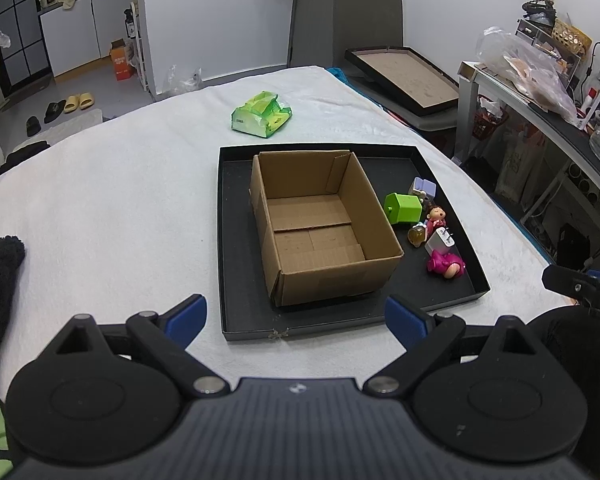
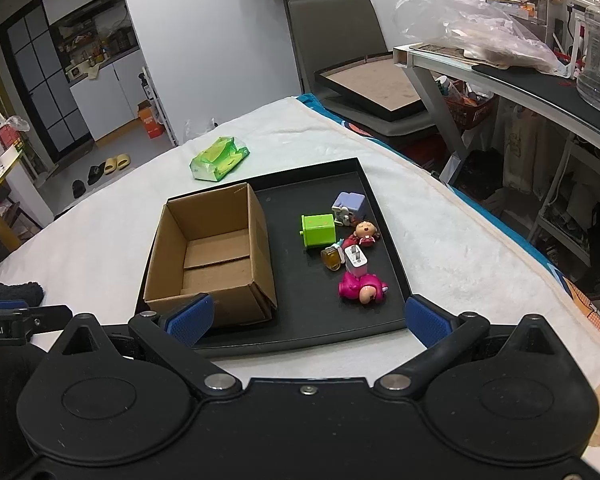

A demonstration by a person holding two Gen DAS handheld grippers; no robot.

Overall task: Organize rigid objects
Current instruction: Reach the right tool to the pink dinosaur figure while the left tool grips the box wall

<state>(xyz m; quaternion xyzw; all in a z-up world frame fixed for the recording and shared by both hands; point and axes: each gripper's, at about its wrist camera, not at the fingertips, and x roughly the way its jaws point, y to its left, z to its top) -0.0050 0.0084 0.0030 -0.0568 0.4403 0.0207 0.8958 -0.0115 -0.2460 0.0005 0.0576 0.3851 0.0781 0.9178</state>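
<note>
Item 1, shallow black rectangular tray (image 1: 452,312), is lying flat on the white towel-covered surface (image 1: 100,200), serving as the work zone. Item 2, open brown cardboard box (image 1: 320,224), is sitting inside the tray toward its left side, mouth up and showing nothing inside, prob. the intended receptacle. Items 3–8, loose rigid pcs, are clustering on the tray floor just right of the box, apart from its wall: lavender cube-shaped toy (image 2: 349,205), lime-green plastic cube (image 2: 319,230), small doll figure w/ dark hair and red dress (image 2: 365,233), amber translucent piece (image 2: 330,259), white wall charger w/ prongs up (image 2: 356,261), magenta toy figure lying on its side (image 2: 362,289). Several are touching or overlapping, so singling one out is looking tight; the magenta figure and green cube are sitting at the cluster's outer edges w/ most room around them. The tray's raised rim is running close along the right of the pile, limiting approach from that side; open tray floor is lying betw. pile and near rim. Left gripper (image 1: 296,318) is hovering at the tray's near edge facing the box, jaws spread wide, nothing betw. them. Right gripper (image 2: 310,316) is hovering likewise, jaws wide and empty, pile just ahead. Judgement: sorting not yet started. Off-tray: crumpled green plastic packet (image 1: 261,114) is lying well beyond the tray, clear of the work.
</note>
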